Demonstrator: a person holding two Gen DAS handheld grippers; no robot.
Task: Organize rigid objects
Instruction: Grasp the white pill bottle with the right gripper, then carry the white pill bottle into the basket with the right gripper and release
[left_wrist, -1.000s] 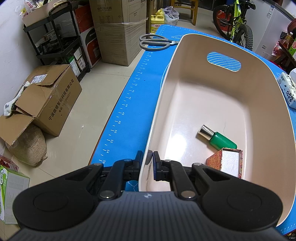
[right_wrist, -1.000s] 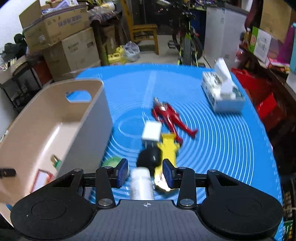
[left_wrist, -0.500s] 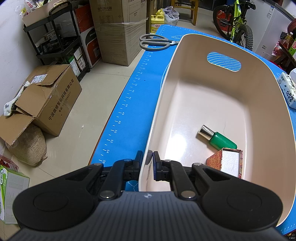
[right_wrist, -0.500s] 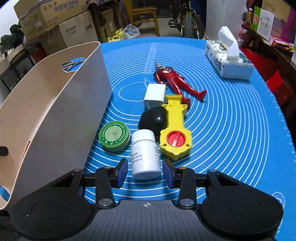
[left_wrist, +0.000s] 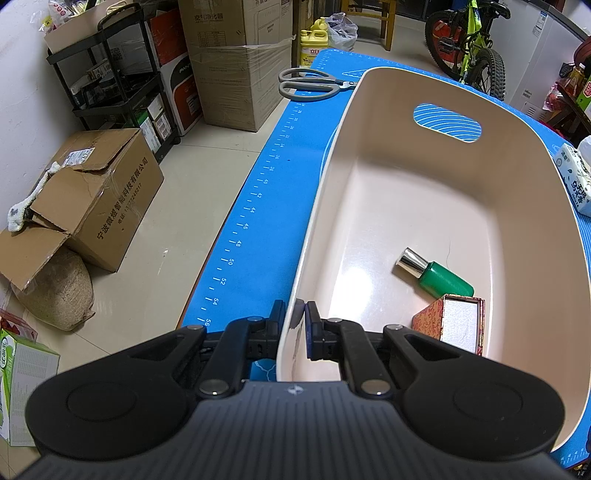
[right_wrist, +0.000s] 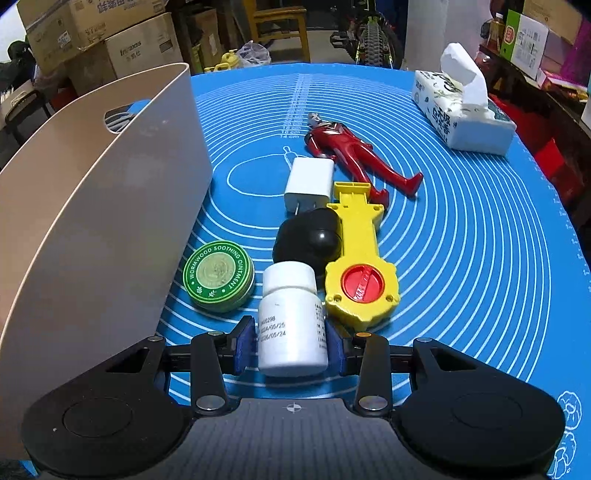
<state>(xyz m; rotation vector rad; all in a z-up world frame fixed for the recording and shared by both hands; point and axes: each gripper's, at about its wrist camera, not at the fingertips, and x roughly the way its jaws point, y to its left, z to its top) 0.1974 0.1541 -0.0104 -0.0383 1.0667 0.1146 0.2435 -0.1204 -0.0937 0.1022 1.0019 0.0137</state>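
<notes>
Lining up: right gripper (right_wrist: 291, 343) down over white lidded plastic pill bottle (right_wrist: 291, 317) lying on blue silicone mat (right_wrist: 480, 258), beside beige plastic bin (right_wrist: 92, 221).
Right jaws: apart, just opened wider, bottle between, pads not yet pressing.
Left gripper (left_wrist: 295, 325): clamped on bin rim.
Next: close on bottle, lift into bin.
</notes>
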